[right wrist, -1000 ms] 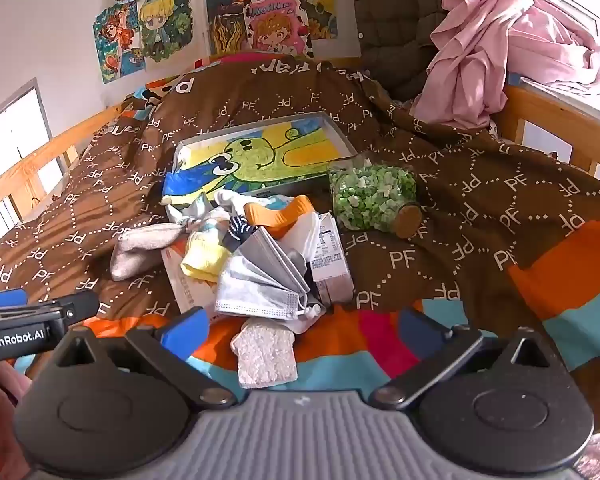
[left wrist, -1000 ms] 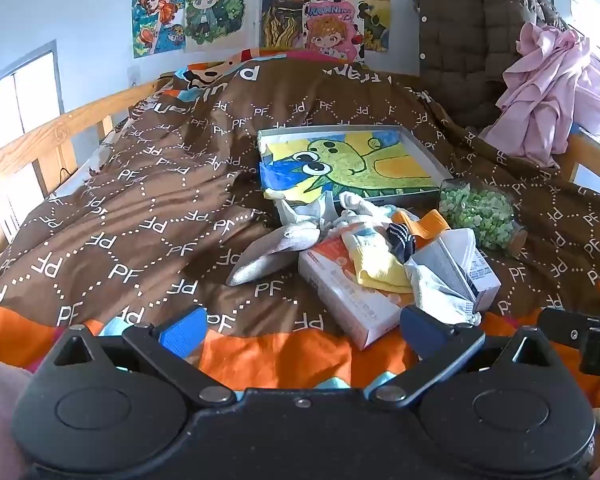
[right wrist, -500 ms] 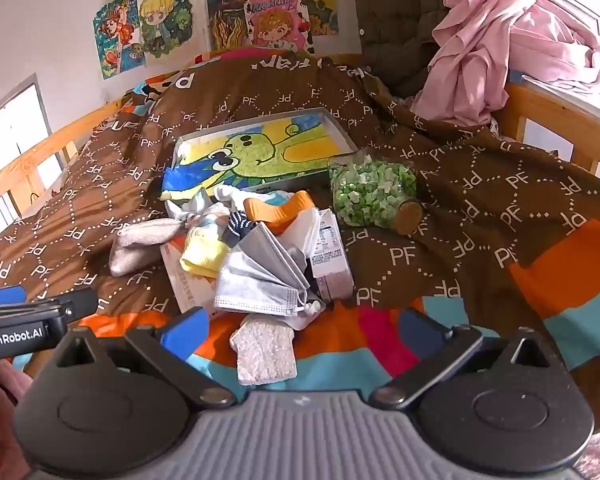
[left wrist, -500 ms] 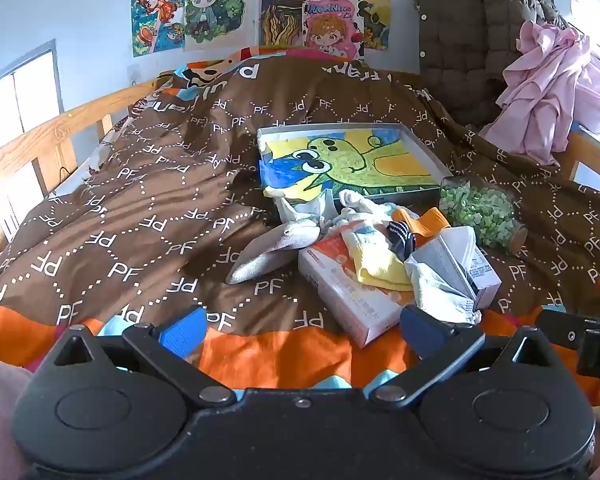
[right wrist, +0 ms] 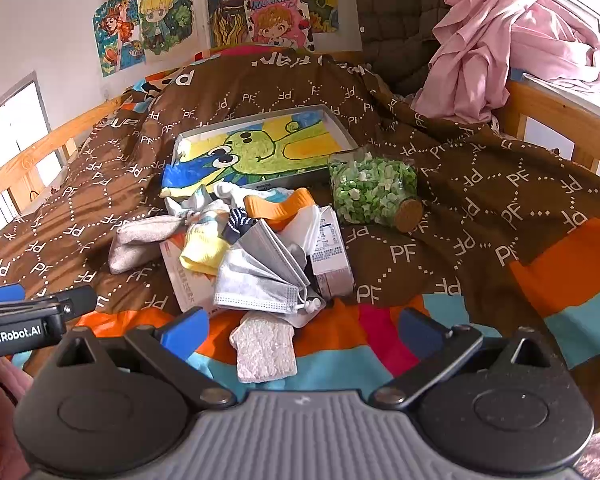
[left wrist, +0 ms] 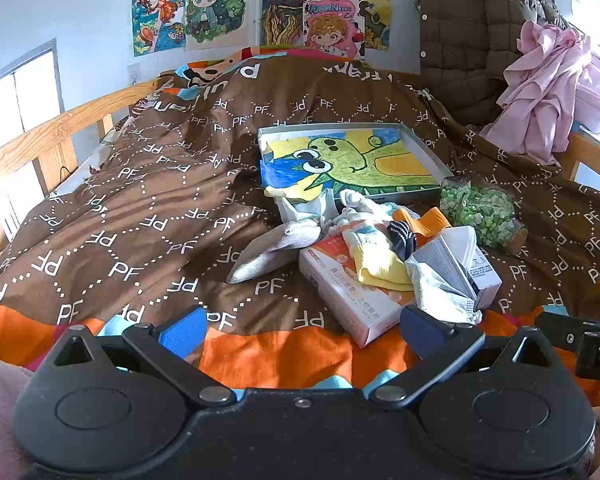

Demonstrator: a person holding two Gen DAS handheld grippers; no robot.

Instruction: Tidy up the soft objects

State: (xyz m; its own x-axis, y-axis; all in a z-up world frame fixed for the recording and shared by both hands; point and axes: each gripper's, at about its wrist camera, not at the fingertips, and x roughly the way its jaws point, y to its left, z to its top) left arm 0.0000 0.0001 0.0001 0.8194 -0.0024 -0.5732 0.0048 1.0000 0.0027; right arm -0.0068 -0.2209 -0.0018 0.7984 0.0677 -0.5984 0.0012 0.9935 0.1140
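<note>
the left gripper (left wrist: 300,326), low in its frame, has its blue-padded jaws spread wide on nothing, and the right gripper (right wrist: 300,328) is likewise spread and empty — by the look of it the sorting has not begun. just above the right jaws lies a pale, nubby folded cloth (right wrist: 265,346) on the orange and teal band of the bedcover. above it, in the centre of the frame, sits the unsorted heap: pleated grey face masks (right wrist: 260,276), a yellow sock (right wrist: 202,246), a grey sock (right wrist: 140,238) trailing to the left, a dark striped sock (right wrist: 236,222) and an orange silicone piece (right wrist: 280,206), all piled on a white and orange carton (left wrist: 340,280). everything soft is left to do. right of the heap lies a corked glass jar of green paper stars (right wrist: 374,192); behind it a shallow grey tray with a crayon dinosaur drawing (right wrist: 260,148). the surface is a rumpled brown quilt printed with white letters (left wrist: 140,200) on a wooden-railed bed — cartoon posters (left wrist: 260,12) on the wall at top, pink clothing (right wrist: 500,40) heaped at upper right.
</note>
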